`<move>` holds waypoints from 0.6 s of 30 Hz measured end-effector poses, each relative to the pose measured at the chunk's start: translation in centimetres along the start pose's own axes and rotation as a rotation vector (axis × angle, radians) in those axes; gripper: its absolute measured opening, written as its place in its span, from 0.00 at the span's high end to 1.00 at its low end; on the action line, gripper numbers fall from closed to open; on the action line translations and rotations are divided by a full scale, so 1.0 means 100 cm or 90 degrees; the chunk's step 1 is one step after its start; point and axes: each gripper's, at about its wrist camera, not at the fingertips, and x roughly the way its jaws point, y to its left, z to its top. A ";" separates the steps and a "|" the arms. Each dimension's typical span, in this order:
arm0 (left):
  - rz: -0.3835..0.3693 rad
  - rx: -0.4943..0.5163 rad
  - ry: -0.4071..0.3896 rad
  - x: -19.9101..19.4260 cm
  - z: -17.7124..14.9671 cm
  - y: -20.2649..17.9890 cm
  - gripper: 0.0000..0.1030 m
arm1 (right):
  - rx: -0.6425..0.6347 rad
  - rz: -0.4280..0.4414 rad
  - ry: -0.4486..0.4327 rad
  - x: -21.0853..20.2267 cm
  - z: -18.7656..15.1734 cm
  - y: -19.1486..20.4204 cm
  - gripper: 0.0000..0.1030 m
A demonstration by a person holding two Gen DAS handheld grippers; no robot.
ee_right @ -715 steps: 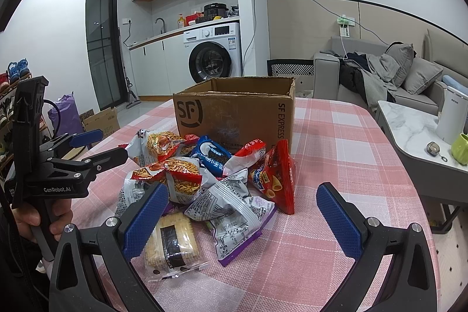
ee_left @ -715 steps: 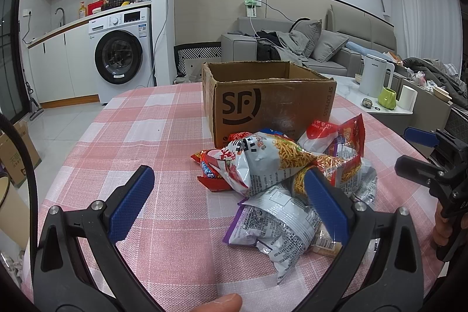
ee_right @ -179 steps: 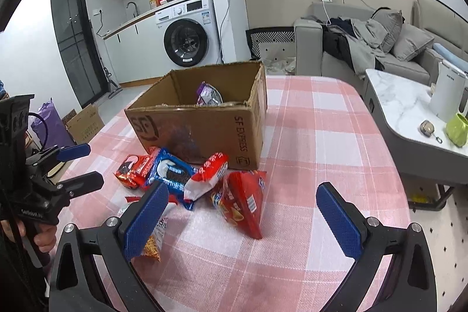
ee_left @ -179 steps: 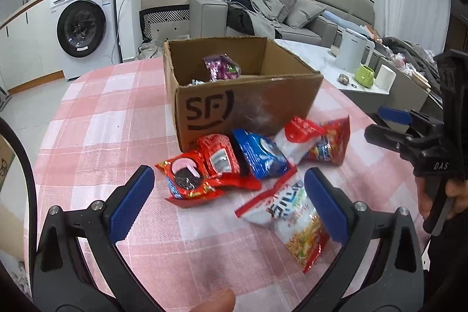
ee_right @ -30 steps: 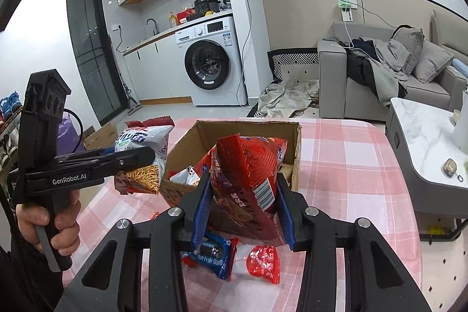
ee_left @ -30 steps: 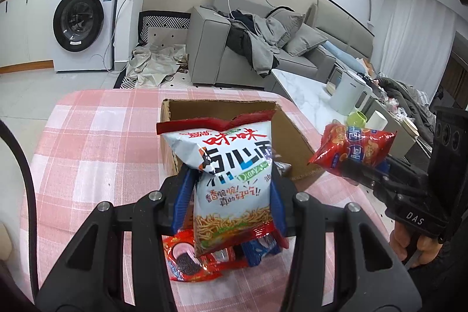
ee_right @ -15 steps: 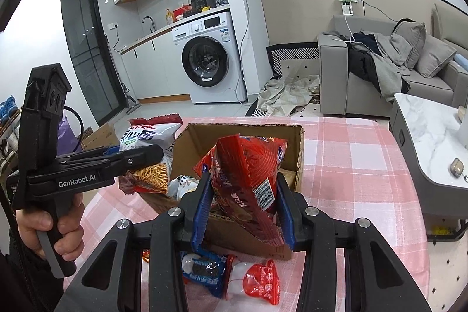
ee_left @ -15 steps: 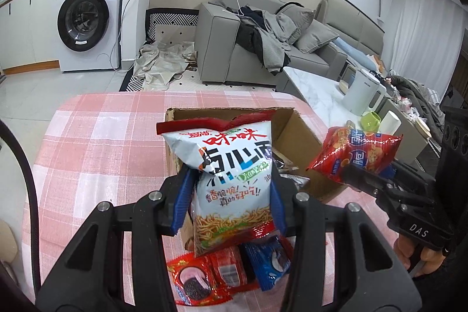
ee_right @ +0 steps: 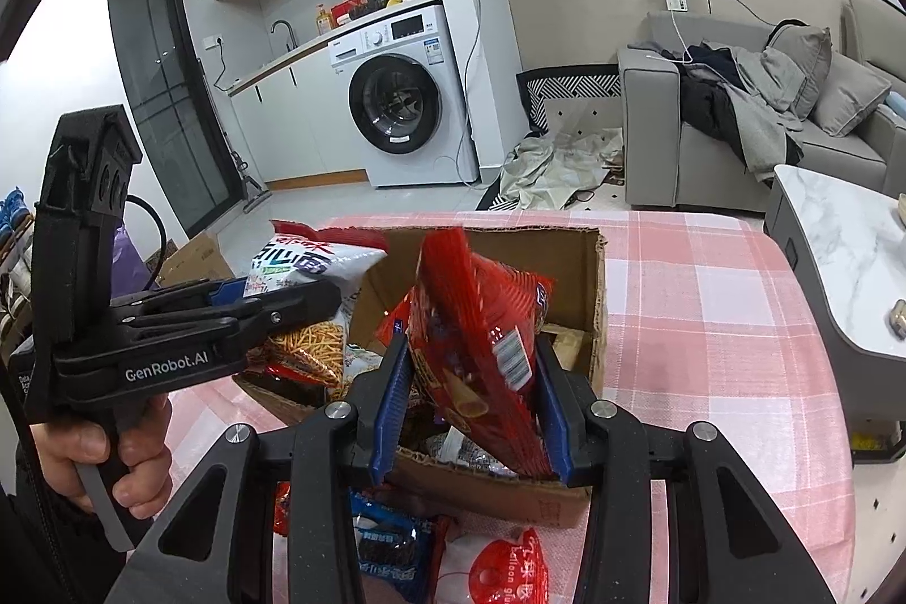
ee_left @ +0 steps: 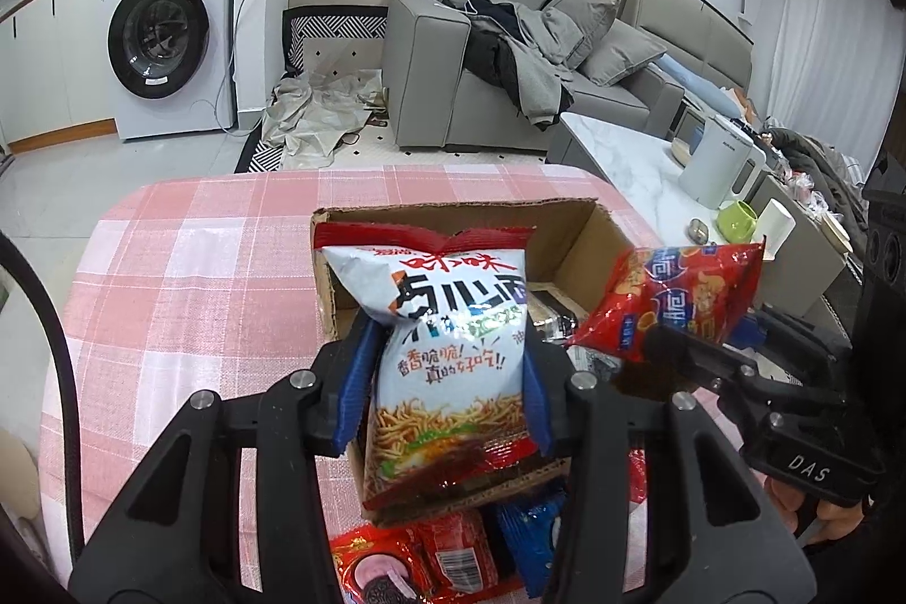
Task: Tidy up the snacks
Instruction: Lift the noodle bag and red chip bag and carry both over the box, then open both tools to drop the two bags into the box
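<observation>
Left gripper [ee_left: 447, 377]: I had it clamped on the white-and-red noodle-snack bag [ee_left: 447, 338], held upright above the near-left part of the open brown cardboard box [ee_left: 572, 230].
Right gripper [ee_right: 473, 406]: it pinched the shiny red foil snack bag [ee_right: 475, 332], tilted above the same box.
Doing it well: I judged each bag should clear the near wall before I let go.
Around: red and blue cookie packets [ee_left: 430, 558] lay on the pink checked tablecloth [ee_left: 187, 281] just before the box.
In the way: packets already inside; the two bags hung close together.

Black gripper [ee_left: 447, 377] frames, blue pads, silver screws
</observation>
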 end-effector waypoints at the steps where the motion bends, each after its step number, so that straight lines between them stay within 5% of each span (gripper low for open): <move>1: -0.001 0.000 0.001 0.002 0.000 0.001 0.59 | -0.002 0.001 0.004 0.004 0.001 0.000 0.60; 18: 0.038 0.034 0.008 0.038 0.000 -0.011 0.60 | -0.014 0.001 0.052 0.038 0.000 -0.003 0.60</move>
